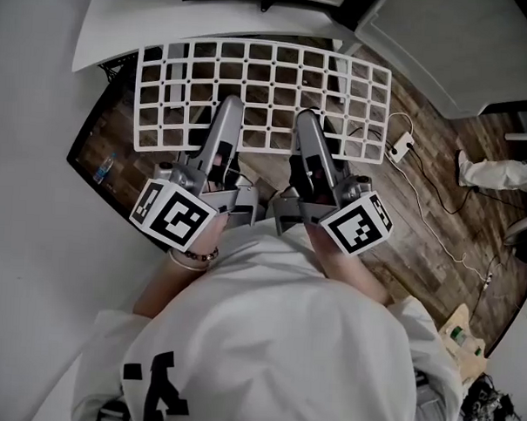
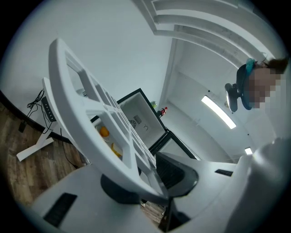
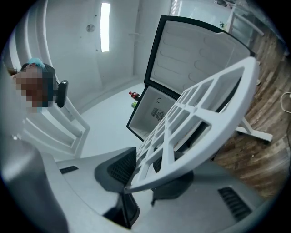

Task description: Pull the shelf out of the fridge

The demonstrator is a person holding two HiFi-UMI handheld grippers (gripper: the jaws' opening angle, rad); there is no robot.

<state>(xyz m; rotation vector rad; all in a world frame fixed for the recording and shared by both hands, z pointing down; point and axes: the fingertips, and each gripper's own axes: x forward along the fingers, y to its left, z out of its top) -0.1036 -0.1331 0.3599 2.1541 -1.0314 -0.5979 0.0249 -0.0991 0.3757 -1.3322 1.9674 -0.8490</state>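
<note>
**A:** how are the tongs sitting rn?

**B:** left tongs [image 1: 230,108] and right tongs [image 1: 304,118] are side by side, both pointing away from the chest, about level. Each has its jaws clamped on the near edge of the shelf [image 1: 269,75], one jaw over it and one under.

**A:** and the arms?

**B:** left forearm [image 1: 160,292] and right forearm [image 1: 352,275] are tucked in close to the body. The left cube [image 1: 176,213] and right cube [image 1: 359,222] face up.
</note>
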